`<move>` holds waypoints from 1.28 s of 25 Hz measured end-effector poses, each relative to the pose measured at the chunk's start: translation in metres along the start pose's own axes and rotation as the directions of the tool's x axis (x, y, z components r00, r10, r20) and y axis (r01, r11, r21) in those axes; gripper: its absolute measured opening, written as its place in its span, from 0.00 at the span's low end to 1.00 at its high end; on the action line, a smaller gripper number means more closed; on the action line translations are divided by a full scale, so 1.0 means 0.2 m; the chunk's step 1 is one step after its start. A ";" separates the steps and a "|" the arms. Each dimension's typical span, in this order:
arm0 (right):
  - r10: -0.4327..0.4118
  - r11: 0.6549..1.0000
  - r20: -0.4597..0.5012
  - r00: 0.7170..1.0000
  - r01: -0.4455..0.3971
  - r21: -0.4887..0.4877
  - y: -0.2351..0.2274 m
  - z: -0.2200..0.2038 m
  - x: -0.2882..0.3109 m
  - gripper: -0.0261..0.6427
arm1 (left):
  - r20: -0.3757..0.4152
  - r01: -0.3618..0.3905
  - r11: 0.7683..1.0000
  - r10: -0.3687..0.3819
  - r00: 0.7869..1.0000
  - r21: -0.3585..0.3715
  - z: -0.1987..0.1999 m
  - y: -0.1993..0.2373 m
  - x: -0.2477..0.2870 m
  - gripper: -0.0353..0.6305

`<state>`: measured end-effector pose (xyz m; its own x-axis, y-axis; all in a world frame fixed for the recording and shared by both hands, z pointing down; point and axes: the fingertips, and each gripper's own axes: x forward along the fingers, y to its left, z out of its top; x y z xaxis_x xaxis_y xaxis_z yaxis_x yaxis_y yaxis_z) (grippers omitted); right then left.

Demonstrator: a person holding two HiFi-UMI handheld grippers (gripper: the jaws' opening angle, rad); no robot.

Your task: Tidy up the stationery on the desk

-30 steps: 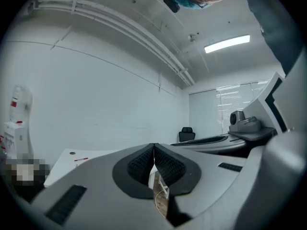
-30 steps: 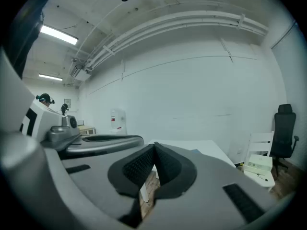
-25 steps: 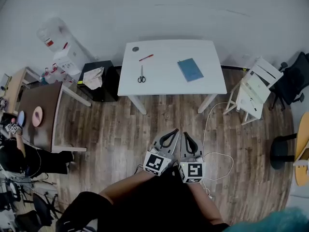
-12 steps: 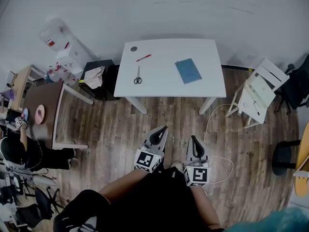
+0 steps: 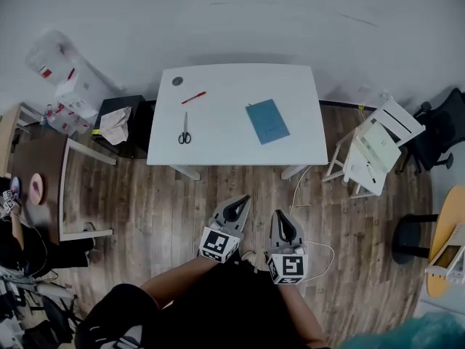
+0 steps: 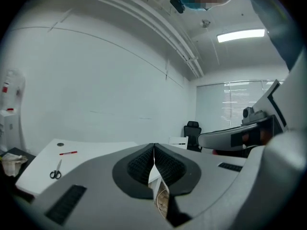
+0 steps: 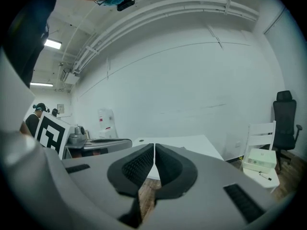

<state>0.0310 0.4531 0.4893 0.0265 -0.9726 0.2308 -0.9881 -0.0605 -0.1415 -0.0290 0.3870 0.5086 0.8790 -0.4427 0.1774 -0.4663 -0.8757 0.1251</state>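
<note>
Risk lies mostly in the approach. The left gripper (image 5: pixel 240 203) and right gripper (image 5: pixel 280 219) are held low in front of the person over the wooden plank floor (image 5: pixel 145 202), well apart from the white rectangular desk (image 5: pixel 240 78), and each has its jaws pressed together with nothing between them. If either reaches the stationery like that, it would likely shove the item rather than take it, so the jaws must spread first. A thin white cable (image 5: pixel 299 187) loops across the floor between the person and the desk's right leg; a foot could catch it on the way in.

All the stationery lies on the desktop:

- **Slim red pen (image 5: pixel 193 97):** It lies in the far-left part. Its long axis runs diagonally, with the right end farther from the person. It is round and would probably roll if nudged. Which end is the tip I cannot tell.
- **Black-handled scissors (image 5: pixel 184 132):** They lie near the front-left edge. Their long axis runs almost straight away from the person, handles nearest and blades pointing at the wall. A push from behind could slide them; lying flat, they offer little to pinch.
- **Flat blue notebook (image 5: pixel 267 121):** It sits right of centre, with its long sides leaning slightly left as they recede.
- **Small dark round disc (image 5: pixel 177 81):** It rests near the far-left corner.
</note>
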 end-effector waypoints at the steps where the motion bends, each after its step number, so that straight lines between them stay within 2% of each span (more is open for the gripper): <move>1: -0.004 1.000 -0.013 1.000 0.004 -0.002 -0.02 0.00 0.08 0.09 | -0.006 0.000 1.000 -0.001 1.000 -0.006 -0.01 0.06 0.06 0.07; 5: -0.038 0.999 -0.067 0.997 0.038 0.004 -0.10 -0.01 0.41 0.09 | -0.025 0.001 0.999 -0.003 1.000 -0.043 -0.02 0.36 0.25 0.07; 8: -0.061 0.998 -0.104 0.993 0.064 0.023 -0.16 0.00 0.65 0.09 | -0.019 0.007 0.998 -0.008 1.000 -0.066 0.05 0.58 0.39 0.07; 14: -0.172 0.984 -0.082 0.982 0.175 0.036 -0.35 0.14 0.97 0.09 | -0.031 0.049 0.997 -0.051 0.998 -0.066 0.12 0.93 0.62 0.07; 17: -0.182 0.981 -0.126 0.975 0.189 0.050 -0.39 0.09 1.06 0.09 | -0.059 0.061 0.996 -0.065 0.996 -0.068 0.08 1.02 0.70 0.07; 22: -0.146 0.980 -0.198 0.969 0.169 0.105 -0.41 -0.04 1.21 0.09 | -0.119 0.045 0.995 -0.055 0.991 -0.088 -0.01 1.18 0.84 0.07; 28: -0.120 0.981 -0.284 0.951 0.158 0.117 -0.51 -0.22 1.42 0.09 | -0.184 0.048 0.998 -0.055 0.981 -0.041 -0.09 1.31 1.08 0.07; 32: -0.119 0.975 -0.312 0.943 0.170 0.141 -0.65 -0.31 1.54 0.09 | -0.259 0.074 0.997 -0.075 0.963 -0.015 -0.20 1.35 1.27 0.07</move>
<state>0.1580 0.1753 0.6376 0.0956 -0.8395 0.5348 -0.9379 -0.2559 -0.2342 0.0637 0.0457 0.6261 0.8554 -0.3105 0.4146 -0.4018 -0.9029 0.1528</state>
